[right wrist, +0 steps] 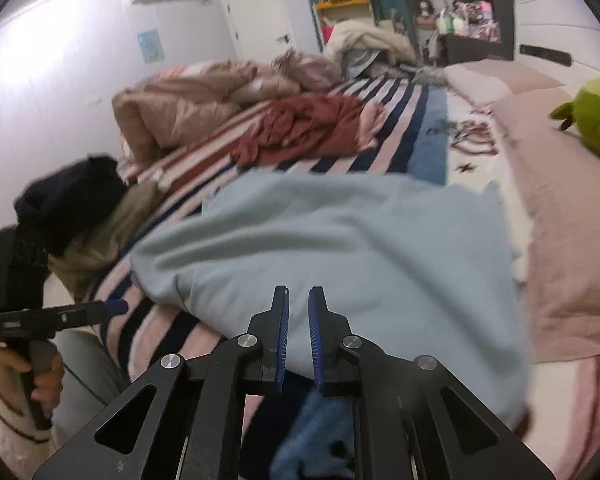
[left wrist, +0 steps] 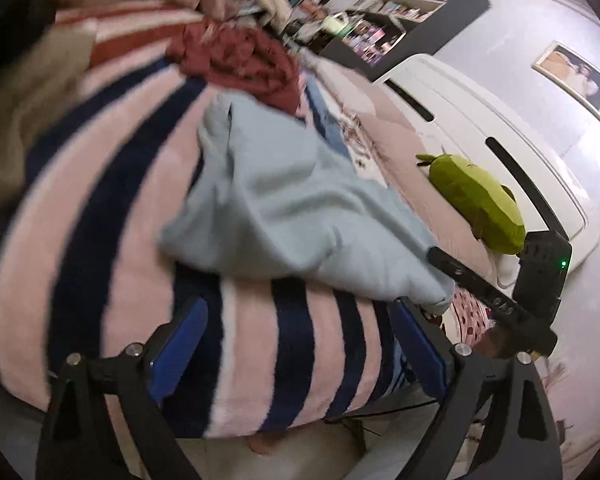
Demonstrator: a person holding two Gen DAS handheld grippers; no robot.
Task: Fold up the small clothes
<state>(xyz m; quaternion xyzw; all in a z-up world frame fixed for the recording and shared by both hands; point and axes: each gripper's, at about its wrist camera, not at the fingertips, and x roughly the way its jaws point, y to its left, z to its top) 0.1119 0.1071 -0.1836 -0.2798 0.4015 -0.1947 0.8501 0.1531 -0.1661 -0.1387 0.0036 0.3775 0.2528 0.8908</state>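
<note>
A light blue garment (left wrist: 284, 208) lies on the pink and navy striped blanket (left wrist: 100, 208) on a bed; it also shows in the right wrist view (right wrist: 340, 248). My left gripper (left wrist: 300, 320) is open and empty, just short of the garment's near edge. My right gripper (right wrist: 298, 300) has its blue pads nearly together over the garment's near edge; I cannot see whether cloth is pinched between them. It shows in the left wrist view (left wrist: 440, 256) at the garment's corner. The left gripper shows in the right wrist view (right wrist: 120, 306).
A crumpled dark red garment (right wrist: 300, 128) lies farther up the bed. Beige bedding (right wrist: 188, 100) and a black and tan pile (right wrist: 80, 208) sit at the left. A green plush toy (left wrist: 476, 200) lies by the white headboard (left wrist: 480, 112). A pink pillow (right wrist: 572, 216) is right.
</note>
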